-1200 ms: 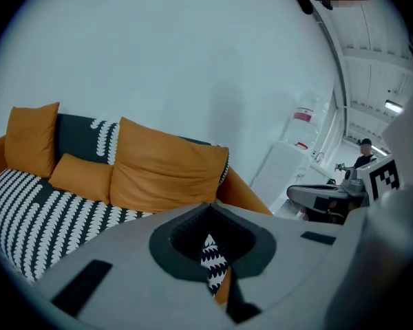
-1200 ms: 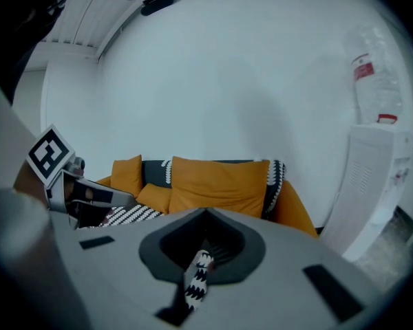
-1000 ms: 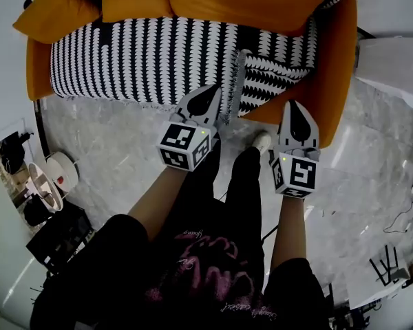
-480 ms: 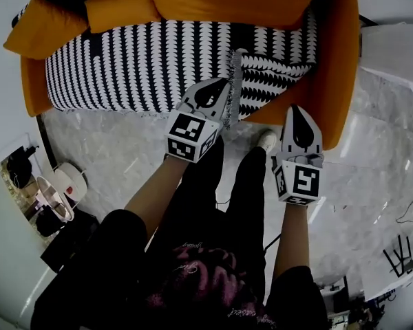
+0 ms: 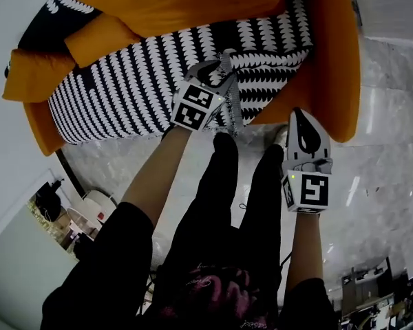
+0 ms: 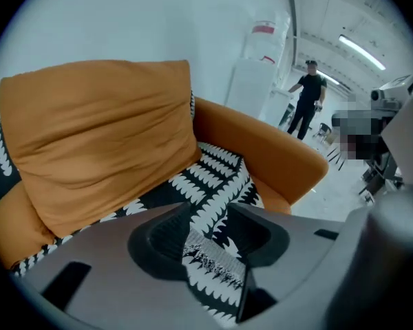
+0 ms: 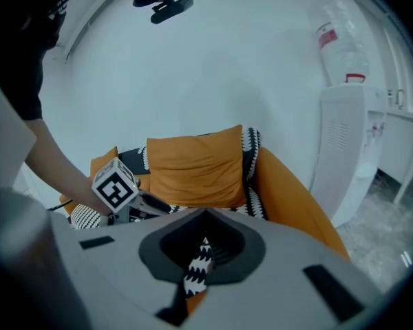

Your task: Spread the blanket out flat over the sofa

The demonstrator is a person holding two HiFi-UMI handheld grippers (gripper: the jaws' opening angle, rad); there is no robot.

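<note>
A black-and-white patterned blanket (image 5: 138, 81) covers the seat of the orange sofa (image 5: 334, 60), with a fringed edge folded up near its right end. My left gripper (image 5: 215, 65) hangs over that fold. In the left gripper view its jaws (image 6: 208, 236) are opening, and the fringed blanket edge (image 6: 210, 260) lies loose in the gap. My right gripper (image 5: 300, 114) is lower, by the sofa's front right corner. Its jaws (image 7: 205, 234) look shut, and only a strip of blanket pattern shows behind them. The left gripper's marker cube (image 7: 115, 186) appears in the right gripper view.
A big orange back cushion (image 5: 179, 5) and two small ones (image 5: 100, 36) lean on the sofa. A white water dispenser (image 7: 347, 136) stands right of it. A person (image 6: 306, 105) stands far off. Small appliances (image 5: 96, 208) sit on the marble floor at left.
My left gripper moved forward over the seat, carrying the fringed blanket edge, and its jaws have parted. The right gripper stayed shut by the sofa's front corner.
</note>
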